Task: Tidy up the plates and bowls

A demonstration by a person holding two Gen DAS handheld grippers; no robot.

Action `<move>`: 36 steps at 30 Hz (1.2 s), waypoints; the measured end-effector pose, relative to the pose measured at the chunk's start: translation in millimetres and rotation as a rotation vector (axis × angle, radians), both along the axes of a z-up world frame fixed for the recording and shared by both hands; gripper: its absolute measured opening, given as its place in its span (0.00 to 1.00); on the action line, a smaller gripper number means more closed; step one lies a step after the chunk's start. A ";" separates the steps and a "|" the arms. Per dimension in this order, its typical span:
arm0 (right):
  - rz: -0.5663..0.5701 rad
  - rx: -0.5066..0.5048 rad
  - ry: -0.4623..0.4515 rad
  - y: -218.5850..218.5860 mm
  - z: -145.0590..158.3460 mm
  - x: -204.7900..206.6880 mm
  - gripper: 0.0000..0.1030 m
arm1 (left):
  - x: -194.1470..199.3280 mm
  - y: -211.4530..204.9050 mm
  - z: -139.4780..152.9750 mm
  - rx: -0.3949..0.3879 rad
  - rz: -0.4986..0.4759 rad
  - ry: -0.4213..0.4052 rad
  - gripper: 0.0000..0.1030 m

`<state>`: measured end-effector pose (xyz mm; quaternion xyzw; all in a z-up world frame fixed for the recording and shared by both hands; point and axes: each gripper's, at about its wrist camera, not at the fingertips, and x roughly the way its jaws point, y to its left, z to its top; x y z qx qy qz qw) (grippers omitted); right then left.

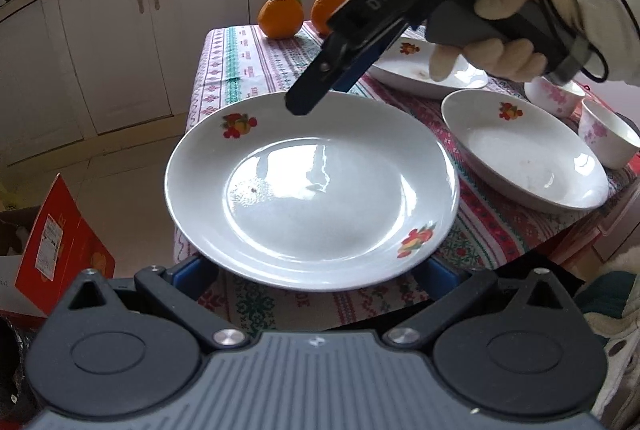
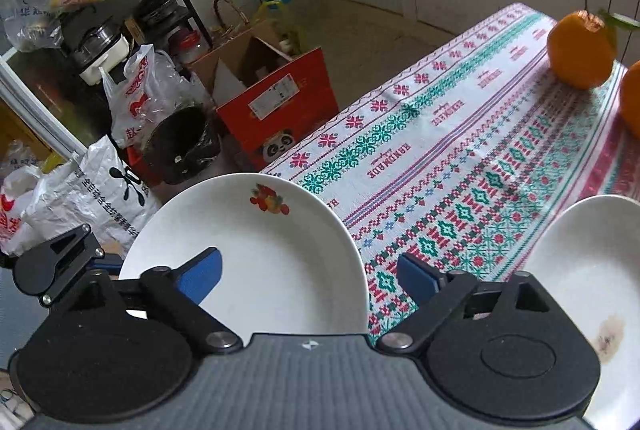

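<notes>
A white plate with fruit prints (image 1: 312, 186) lies at the table's near left corner, overhanging the edge. My left gripper (image 1: 316, 270) is open, its blue pads on either side of the plate's near rim. My right gripper (image 2: 308, 276) is open above the same plate (image 2: 272, 250); in the left wrist view it hovers over the plate's far rim (image 1: 316, 86). Two more fruit-print plates (image 1: 524, 154) (image 1: 428, 70) lie to the right. Two small pink-flowered bowls (image 1: 608, 138) (image 1: 556, 94) stand at the far right.
Two oranges (image 1: 280, 16) (image 1: 328, 8) sit at the table's far end on the patterned cloth (image 2: 460, 158). A red carton (image 2: 276, 106), bags and a black bin (image 2: 184, 142) crowd the floor left of the table. Kitchen cabinets (image 1: 120, 42) stand behind.
</notes>
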<state>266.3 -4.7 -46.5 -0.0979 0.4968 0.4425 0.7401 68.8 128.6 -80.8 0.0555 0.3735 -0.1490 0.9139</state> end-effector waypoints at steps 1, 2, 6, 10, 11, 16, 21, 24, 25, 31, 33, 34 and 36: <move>0.001 0.004 0.015 0.1 -2.4 2.8 0.88 | 0.9 0.4 -0.2 -0.002 -0.002 0.003 0.99; 0.000 0.007 0.026 0.2 -4.5 4.9 0.86 | 1.4 0.7 0.1 -0.004 -0.004 0.005 0.99; 0.010 0.032 0.074 -0.1 -11.0 9.1 0.79 | 2.3 1.1 0.9 0.001 -0.010 0.008 0.99; 0.035 0.057 0.096 0.7 -11.5 8.7 0.77 | 2.4 1.9 1.6 0.004 -0.016 0.010 0.98; 0.039 0.060 0.099 1.3 -11.4 8.9 0.77 | 2.4 1.8 1.5 0.005 -0.016 0.010 0.98; 0.046 0.081 0.137 -0.2 -12.8 13.5 0.78 | 2.9 2.1 1.7 0.007 -0.022 0.014 0.98; 0.015 0.127 0.224 -7.7 -16.4 23.1 0.78 | 4.9 2.2 2.5 0.022 -0.031 0.021 0.98; 0.019 0.135 0.242 -9.3 -15.7 23.8 0.79 | 5.8 2.5 2.2 0.031 -0.034 0.023 0.98; 0.021 0.136 0.244 -9.7 -15.6 23.1 0.79 | 6.0 2.3 2.2 0.036 -0.034 0.022 0.98; 0.022 0.132 0.228 -10.7 -11.8 21.4 0.80 | 9.3 3.6 3.6 0.044 -0.047 0.019 0.98; 0.022 0.133 0.217 -11.2 -10.3 22.4 0.80 | 11.7 4.0 4.6 0.050 -0.052 0.015 0.98; 0.020 0.131 0.211 -11.1 -9.3 23.1 0.80 | 13.8 4.1 5.1 0.052 -0.056 0.013 0.98; 0.015 0.130 0.200 -11.5 -7.2 25.8 0.80 | 19.2 4.9 6.0 0.053 -0.063 0.011 0.98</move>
